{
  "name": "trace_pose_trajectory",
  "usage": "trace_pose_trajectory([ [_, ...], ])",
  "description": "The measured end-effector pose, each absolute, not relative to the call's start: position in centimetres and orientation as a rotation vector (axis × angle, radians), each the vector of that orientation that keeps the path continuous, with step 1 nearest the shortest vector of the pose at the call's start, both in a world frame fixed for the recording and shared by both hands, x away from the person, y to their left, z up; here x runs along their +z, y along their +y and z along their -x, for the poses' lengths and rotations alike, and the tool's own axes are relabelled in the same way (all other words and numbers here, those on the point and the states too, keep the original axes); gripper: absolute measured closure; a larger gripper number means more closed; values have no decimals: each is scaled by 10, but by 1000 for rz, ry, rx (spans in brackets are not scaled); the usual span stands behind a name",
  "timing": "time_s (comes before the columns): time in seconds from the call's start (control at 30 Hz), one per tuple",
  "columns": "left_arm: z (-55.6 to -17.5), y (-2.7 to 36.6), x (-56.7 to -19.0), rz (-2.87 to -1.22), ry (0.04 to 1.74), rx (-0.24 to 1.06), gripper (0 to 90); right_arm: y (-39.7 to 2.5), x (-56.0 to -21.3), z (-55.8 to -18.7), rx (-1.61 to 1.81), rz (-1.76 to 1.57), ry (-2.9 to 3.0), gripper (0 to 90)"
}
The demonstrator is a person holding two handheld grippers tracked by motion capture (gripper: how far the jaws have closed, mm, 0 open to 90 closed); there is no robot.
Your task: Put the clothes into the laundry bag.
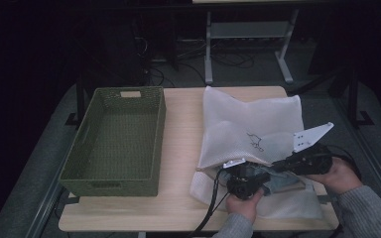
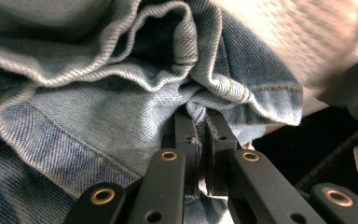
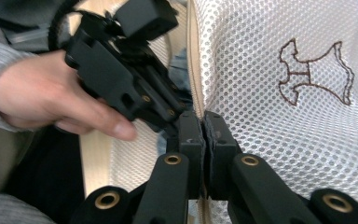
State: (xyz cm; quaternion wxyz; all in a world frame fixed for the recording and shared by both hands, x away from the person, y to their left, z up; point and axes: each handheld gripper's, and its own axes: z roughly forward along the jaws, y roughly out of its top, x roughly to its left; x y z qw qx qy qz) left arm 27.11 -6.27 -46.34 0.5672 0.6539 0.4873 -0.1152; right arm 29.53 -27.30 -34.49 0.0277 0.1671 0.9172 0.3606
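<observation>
Standing by the table: 2 handheld grippers work at a mesh bag near the front edge.
Left gripper (image 2: 200, 128): jaws clenched on a fold of jeans (image 2: 121, 107); in the high view it (image 1: 245, 181) pokes into the bag's mouth.
Right gripper (image 3: 203, 128): jaws pinched tight on the bag's zipper edge (image 3: 193, 70); in the high view it (image 1: 283, 165) sits at the bag's near right side.
Bag (image 1: 250, 124): white mesh, lying on the table's right half, a small dog outline (image 3: 314, 70) stitched on it.
Jeans: blue denim, bunched at the bag's opening, mostly under the mesh; a sliver shows in the high view.
Basket (image 1: 116, 144): green woven, on the left half, well apart from the bag.
Table (image 1: 181, 148): pale wood.
Hands: left hand (image 3: 51, 98) wraps its gripper; right hand (image 1: 340, 176) holds the other.
</observation>
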Motion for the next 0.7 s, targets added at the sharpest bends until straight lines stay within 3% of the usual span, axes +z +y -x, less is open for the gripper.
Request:
trace_pose_trajectory([
  [0.23,-262,-61,-468,-1573,1163,-340,815,-274,-356,-302,1042,-571,2845,858],
  [0.47,-256,-58,-464,-1611,1159,-326,784,-270,-362,-305,1014,-586,2841,854],
  [0.7,-258,-57,-459,-1632,1127,-307,848,-263,-367,-305,961,-578,2850,853],
])
